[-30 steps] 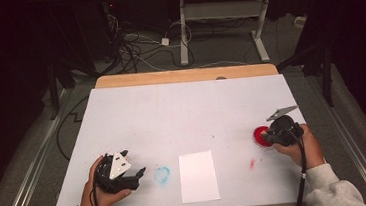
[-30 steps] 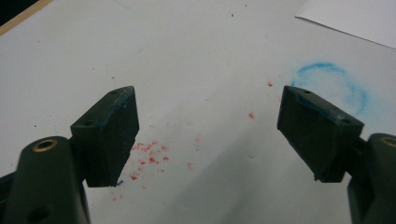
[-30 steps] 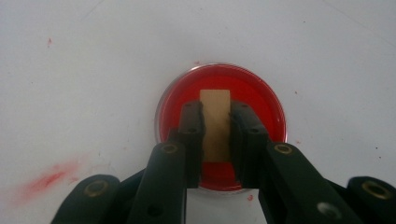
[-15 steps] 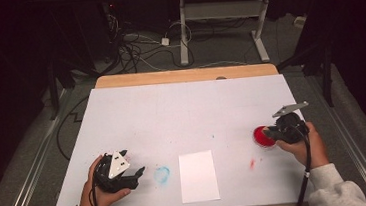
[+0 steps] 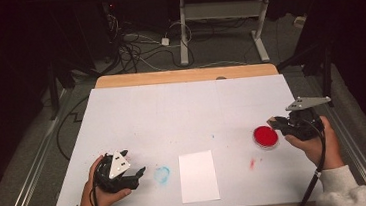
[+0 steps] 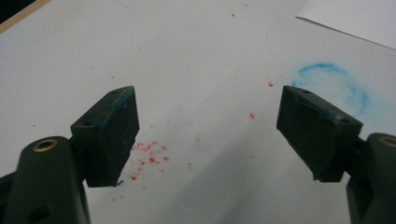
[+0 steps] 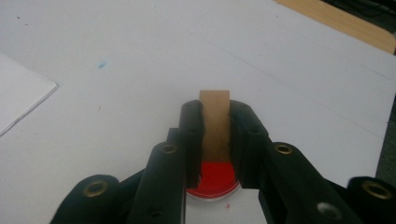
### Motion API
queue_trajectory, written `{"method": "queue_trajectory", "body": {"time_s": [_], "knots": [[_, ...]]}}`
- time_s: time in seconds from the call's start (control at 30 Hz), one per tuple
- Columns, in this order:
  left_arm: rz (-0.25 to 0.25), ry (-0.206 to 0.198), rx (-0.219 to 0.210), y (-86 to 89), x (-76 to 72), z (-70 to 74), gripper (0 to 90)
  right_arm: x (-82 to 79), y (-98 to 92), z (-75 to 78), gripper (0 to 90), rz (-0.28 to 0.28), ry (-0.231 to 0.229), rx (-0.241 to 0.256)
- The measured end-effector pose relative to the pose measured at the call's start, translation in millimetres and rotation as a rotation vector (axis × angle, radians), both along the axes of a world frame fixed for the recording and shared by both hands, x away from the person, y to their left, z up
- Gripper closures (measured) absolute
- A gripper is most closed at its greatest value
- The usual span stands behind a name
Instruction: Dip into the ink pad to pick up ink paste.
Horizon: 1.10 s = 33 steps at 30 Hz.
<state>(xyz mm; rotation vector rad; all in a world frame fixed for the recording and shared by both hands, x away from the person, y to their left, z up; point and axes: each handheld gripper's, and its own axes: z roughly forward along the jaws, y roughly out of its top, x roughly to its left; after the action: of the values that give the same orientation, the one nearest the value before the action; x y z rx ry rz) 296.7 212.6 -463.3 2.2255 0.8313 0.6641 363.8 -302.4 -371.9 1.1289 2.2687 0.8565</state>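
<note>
My right gripper [image 5: 274, 123] hovers just right of a round red ink dish [image 5: 265, 137], shut on a small brown wooden block [image 5: 271, 121]. In the right gripper view the block [image 7: 215, 116] stands upright between the jaws of the gripper [image 7: 215, 112], with the red dish [image 7: 214, 179] directly below. A white sheet of paper [image 5: 198, 176] lies at the front middle of the table. My left gripper [image 5: 140, 173] rests at the front left, open and holding nothing. In the left gripper view its jaws [image 6: 210, 126] stand wide apart over the white table cover.
A faint blue ring stain [image 5: 161, 174] sits between the left gripper and the sheet, and shows again as a blue ring [image 6: 334, 86]. Red specks [image 6: 149, 156] dot the cover. A wooden strip [image 5: 183, 76] edges the far side. Cables and a desk frame [image 5: 218, 9] lie beyond.
My right gripper has drawn slightly right and upward from over the red dish, still shut on the wooden block. The left gripper has stayed where it was.
</note>
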Motion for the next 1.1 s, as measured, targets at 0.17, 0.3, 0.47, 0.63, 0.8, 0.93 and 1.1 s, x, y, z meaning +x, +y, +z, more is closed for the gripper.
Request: {"method": "queue_trajectory", "body": {"time_s": [0.17,0.3,0.47,0.63,0.8,0.93,1.1], "knots": [[-0.001,0.001,0.000,0.2,-0.1,0.0,20.7,-4.3,1.3,7.0,76.5,0.013,-0.015,0.001],[-0.002,0.001,0.001,0.4,-0.2,0.0,20.7,-6.3,3.3,9.4,76.5,0.012,-0.019,0.002],[-0.002,0.002,0.005,0.2,-0.3,-0.1,20.7,-2.3,2.4,4.1,76.5,0.009,-0.007,-0.007],[-0.003,0.003,0.006,0.2,-0.1,-0.3,20.6,3.4,3.7,-4.5,76.5,-0.002,0.019,-0.037],[-0.005,0.003,0.005,0.4,-0.2,-0.2,20.6,10.4,6.8,-15.3,76.5,-0.001,0.054,-0.068],[-0.005,0.003,0.006,0.7,-0.3,-0.2,20.6,13.4,7.3,-20.4,76.5,0.002,0.075,-0.074],[-0.005,0.001,0.005,0.7,-0.1,-0.2,20.6,15.6,8.5,-26.4,76.5,0.005,0.093,-0.078]]}}
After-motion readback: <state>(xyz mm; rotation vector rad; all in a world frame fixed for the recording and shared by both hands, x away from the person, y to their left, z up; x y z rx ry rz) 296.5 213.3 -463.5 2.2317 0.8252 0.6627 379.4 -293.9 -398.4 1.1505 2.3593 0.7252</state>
